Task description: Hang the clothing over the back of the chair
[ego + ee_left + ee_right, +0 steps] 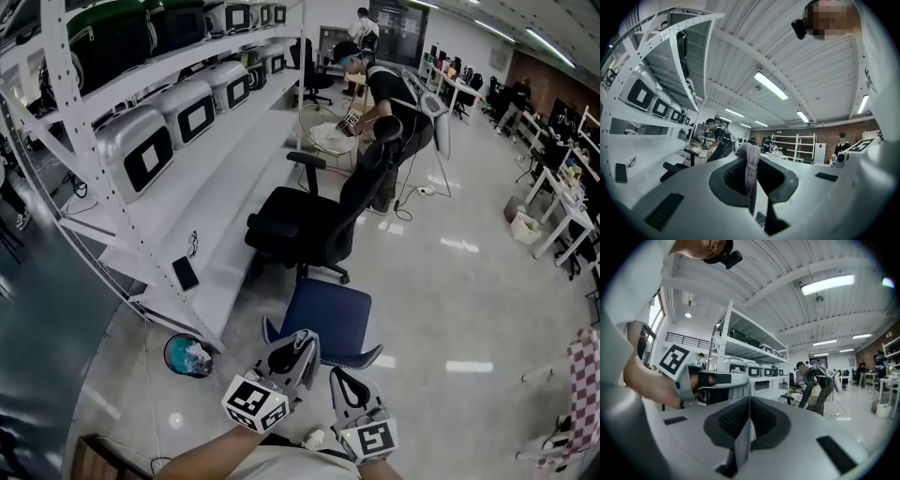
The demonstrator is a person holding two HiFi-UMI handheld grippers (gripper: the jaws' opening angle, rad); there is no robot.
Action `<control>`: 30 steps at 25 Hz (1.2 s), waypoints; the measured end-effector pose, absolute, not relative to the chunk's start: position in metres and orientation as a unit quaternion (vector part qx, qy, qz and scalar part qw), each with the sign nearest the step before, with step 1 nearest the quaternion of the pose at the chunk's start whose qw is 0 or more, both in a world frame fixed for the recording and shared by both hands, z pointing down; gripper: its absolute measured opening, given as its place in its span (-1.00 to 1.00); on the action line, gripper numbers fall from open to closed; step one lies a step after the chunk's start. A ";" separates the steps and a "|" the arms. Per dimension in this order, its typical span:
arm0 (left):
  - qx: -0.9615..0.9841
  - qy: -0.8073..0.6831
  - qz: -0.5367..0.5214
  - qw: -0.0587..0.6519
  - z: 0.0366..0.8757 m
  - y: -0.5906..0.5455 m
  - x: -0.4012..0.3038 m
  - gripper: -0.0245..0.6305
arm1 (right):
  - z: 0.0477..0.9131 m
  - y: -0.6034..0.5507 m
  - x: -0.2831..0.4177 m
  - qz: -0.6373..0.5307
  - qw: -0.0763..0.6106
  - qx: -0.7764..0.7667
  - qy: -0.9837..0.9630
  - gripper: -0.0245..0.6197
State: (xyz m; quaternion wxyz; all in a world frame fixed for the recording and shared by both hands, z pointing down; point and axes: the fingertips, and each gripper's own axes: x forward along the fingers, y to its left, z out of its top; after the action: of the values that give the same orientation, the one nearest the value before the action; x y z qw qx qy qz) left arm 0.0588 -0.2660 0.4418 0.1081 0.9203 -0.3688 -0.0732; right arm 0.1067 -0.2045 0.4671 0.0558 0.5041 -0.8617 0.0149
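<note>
two grippers, one garment, chair ahead

my left gripper (298, 342) and my right gripper (340, 378) sit side by side at the bottom of the head view, and the clothing (326, 317) hangs from both of them, spreading out just in front of their tips. the left gripper view shows its jaws pressed together on a bunched, wrinkled fold of the cloth that stands up between the dark ribbed pads. the right gripper view shows its jaws pinching a thinner, flatter edge that runs down through the gap. the chair (314, 225) stands past the clothing, apart from it, with its back on the far right side and its seat facing the shelf (234, 178).

the clothing is one piece of soft blue fabric, roughly rectangular as it hangs, with a paler trim along its lower edge. the chair is one black office chair with a padded seat, two armrests, a tall back with a headrest, and a wheeled base. the floor (450, 281) is pale and glossy. the shelf is white metal with perforated uprights and carries a row of at least four rounded grey boxes (192, 111) with dark square fronts. on it lie one dark phone (185, 273) and one pair of glasses (192, 244). one round teal bin (171, 352) stands on the floor below. one person (389, 89) bends over farther back.
</note>
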 end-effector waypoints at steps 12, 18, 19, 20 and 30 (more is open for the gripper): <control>0.926 -0.359 -0.069 0.091 0.425 -0.351 0.079 -0.84 | 0.465 -0.227 0.102 0.005 0.067 0.497 -0.865 -0.87; 0.925 -0.366 -0.089 0.057 0.395 -0.392 0.082 -0.84 | 0.471 -0.240 0.104 0.012 0.069 0.498 -0.865 -0.87; 0.924 -0.368 -0.089 0.055 0.394 -0.398 0.084 -0.84 | 0.472 -0.241 0.105 0.014 0.070 0.498 -0.864 -0.87; 0.923 -0.370 -0.087 0.053 0.393 -0.404 0.085 -0.84 | 0.473 -0.243 0.106 0.014 0.071 0.498 -0.864 -0.87; 0.930 -0.363 -0.002 0.049 0.470 -0.413 0.122 -0.84 | 0.491 -0.263 0.118 0.034 0.087 0.511 -0.855 -0.87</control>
State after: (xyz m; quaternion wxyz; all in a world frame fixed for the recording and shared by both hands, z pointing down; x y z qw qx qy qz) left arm 0.1220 -0.4128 0.4703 0.0492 0.9304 -0.3631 -0.0016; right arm 0.1181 -0.2631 0.4906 0.0869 0.5109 -0.8546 0.0343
